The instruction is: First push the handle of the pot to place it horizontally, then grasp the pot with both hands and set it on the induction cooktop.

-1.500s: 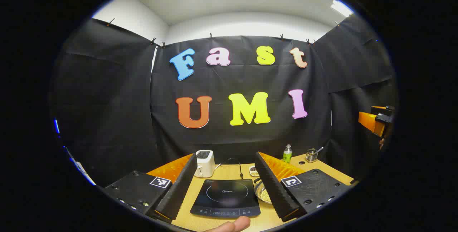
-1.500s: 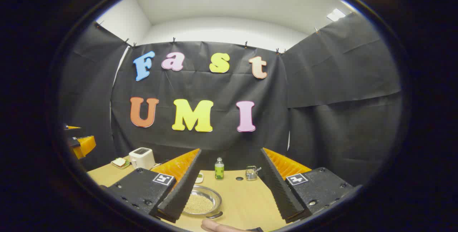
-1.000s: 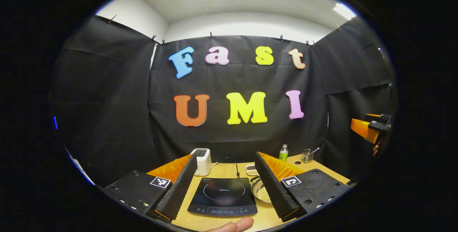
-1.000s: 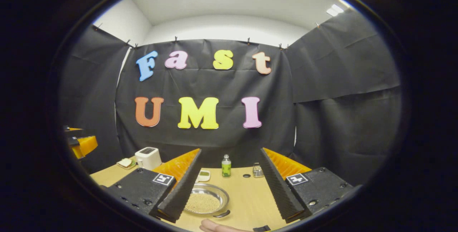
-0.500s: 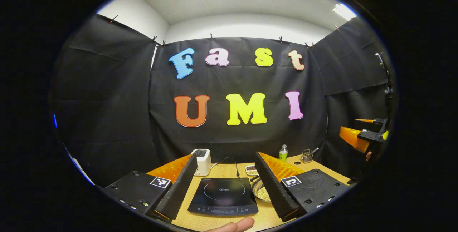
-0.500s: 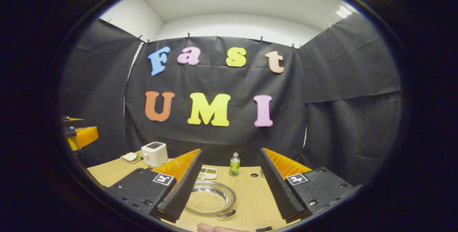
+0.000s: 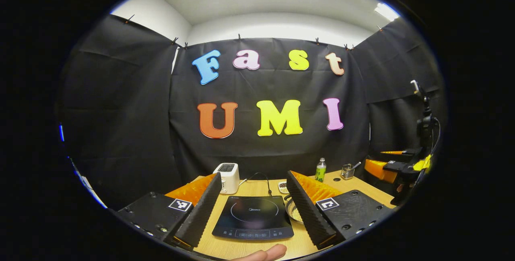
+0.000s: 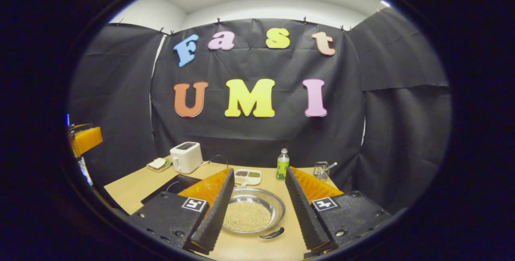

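A shallow steel pot holding pale grains sits on the wooden table. Its black handle lies at the near rim, pointing right. My right gripper hovers open above it, with the pot framed between the two fingers and nothing touching. The black induction cooktop lies flat under my open left gripper; one corner of the cooktop peeks out left of the pot. An edge of the pot shows just right of the cooktop. The right gripper appears at the far right.
A white toaster and a plate with a sandwich stand at the back left. Behind the pot are a divided dish, a green bottle and a small cup with a spoon. A fingertip shows at the bottom.
My right gripper has come down and forward over the pot, and its fingers stand a little closer together. The left gripper has barely moved above the cooktop.
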Demonstrator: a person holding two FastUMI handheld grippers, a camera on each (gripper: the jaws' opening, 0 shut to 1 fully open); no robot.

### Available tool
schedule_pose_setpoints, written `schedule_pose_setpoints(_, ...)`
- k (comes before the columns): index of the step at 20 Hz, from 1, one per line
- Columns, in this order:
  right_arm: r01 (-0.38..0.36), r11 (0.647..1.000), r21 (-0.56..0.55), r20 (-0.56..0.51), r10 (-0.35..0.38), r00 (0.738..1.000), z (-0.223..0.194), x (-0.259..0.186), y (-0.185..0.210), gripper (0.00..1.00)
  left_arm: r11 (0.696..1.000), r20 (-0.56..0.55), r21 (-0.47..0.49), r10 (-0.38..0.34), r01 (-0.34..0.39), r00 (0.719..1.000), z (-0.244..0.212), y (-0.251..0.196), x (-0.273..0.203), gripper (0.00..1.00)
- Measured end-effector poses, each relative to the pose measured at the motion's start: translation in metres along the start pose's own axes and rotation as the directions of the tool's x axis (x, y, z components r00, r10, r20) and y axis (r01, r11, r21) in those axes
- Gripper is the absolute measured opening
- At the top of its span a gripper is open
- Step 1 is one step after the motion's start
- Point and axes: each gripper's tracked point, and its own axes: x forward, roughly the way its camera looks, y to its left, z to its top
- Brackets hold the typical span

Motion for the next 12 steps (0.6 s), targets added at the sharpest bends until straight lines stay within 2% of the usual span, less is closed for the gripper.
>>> schedule_pose_setpoints(1, -0.007, 1.000, -0.015, -0.014, 0.007, 1.000, -0.008, 0.007, 0.002, 0.78, 1.000, 0.002, -0.005, 0.002, -0.002, 1.000, -0.001, 0.001, -0.002, 0.96)
schedule_pose_setpoints(2, -0.018, 1.000, -0.024, -0.029, 0.017, 0.999, -0.017, 0.013, 0.007, 0.66, 1.000, 0.005, -0.010, 0.003, -0.003, 1.000, -0.003, 0.003, -0.004, 0.96)
schedule_pose_setpoints(5, -0.100, 0.995, -0.027, -0.121, 0.096, 0.988, -0.051, 0.034, 0.031, 0.41, 1.000, 0.018, -0.009, 0.004, -0.003, 1.000, -0.007, 0.006, -0.012, 0.96)
schedule_pose_setpoints(6, -0.105, 0.994, -0.033, -0.151, 0.099, 0.984, -0.065, 0.038, 0.033, 0.14, 1.000, 0.023, -0.004, 0.010, -0.010, 1.000, -0.007, 0.008, -0.014, 0.96)
schedule_pose_setpoints(7, -0.092, 0.995, -0.045, -0.176, 0.083, 0.981, -0.076, 0.044, 0.033, 0.06, 1.000, 0.028, 0.001, 0.017, -0.017, 0.999, -0.006, 0.009, -0.016, 0.96)
schedule_pose_setpoints(10, -0.129, 0.989, -0.068, -0.246, 0.108, 0.963, -0.108, 0.052, 0.053, 0.04, 0.999, 0.042, 0.028, 0.040, -0.041, 0.998, -0.010, 0.017, -0.017, 0.96)
schedule_pose_setpoints(12, -0.136, 0.990, -0.043, -0.293, 0.118, 0.949, -0.125, 0.058, 0.057, 0.04, 0.999, 0.035, 0.039, 0.036, -0.038, 0.999, -0.017, 0.018, -0.017, 0.96)
